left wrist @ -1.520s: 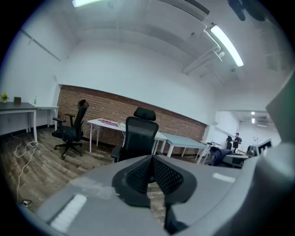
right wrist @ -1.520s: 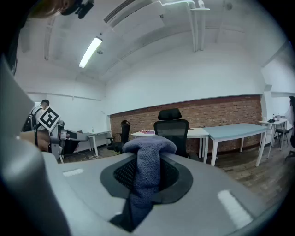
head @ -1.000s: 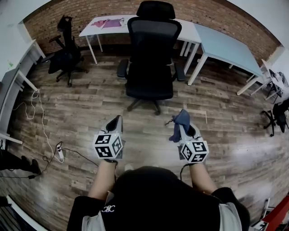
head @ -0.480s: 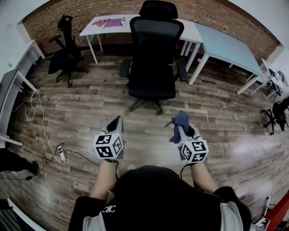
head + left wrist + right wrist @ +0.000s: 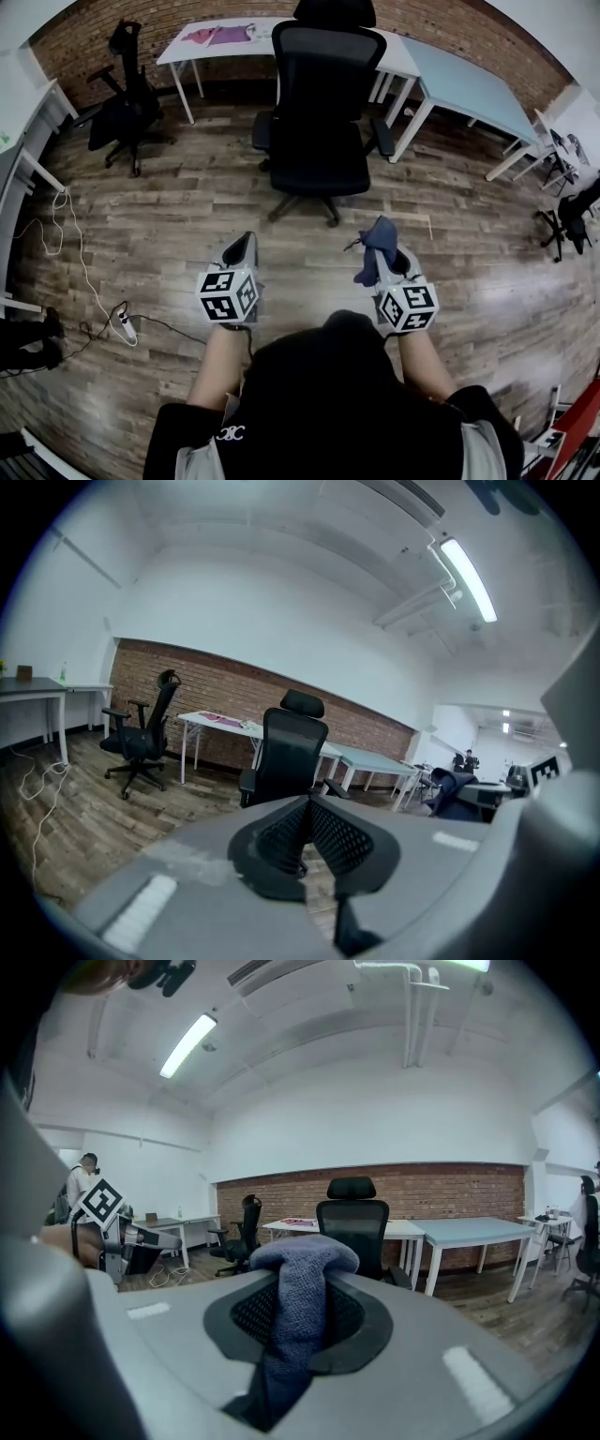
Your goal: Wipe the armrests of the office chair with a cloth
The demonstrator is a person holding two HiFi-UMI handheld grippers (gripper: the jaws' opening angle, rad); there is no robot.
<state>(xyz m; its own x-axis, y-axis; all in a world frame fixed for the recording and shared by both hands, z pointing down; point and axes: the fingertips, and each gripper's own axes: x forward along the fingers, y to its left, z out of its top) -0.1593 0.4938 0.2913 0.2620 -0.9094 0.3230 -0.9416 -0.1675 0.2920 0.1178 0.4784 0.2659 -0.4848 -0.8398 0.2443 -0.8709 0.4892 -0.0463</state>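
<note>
A black office chair (image 5: 319,112) with a headrest stands ahead on the wood floor, its back toward me, with an armrest on the left (image 5: 262,129) and on the right (image 5: 383,137). My right gripper (image 5: 382,251) is shut on a blue cloth (image 5: 376,246), which bunches over the jaw tips and hangs down (image 5: 298,1321). My left gripper (image 5: 242,253) is shut with nothing in it (image 5: 307,829). Both grippers are held side by side well short of the chair (image 5: 353,1225), which also appears in the left gripper view (image 5: 284,758).
White tables (image 5: 422,70) line the brick wall behind the chair. A second black chair (image 5: 122,103) stands at the far left. Cables and a power strip (image 5: 124,324) lie on the floor at the left. More chairs (image 5: 574,214) stand at the right edge.
The view has shifted forward a little, so the chair sits slightly nearer and higher in the head view. Both grippers keep their pose, the cloth still in the right one.
</note>
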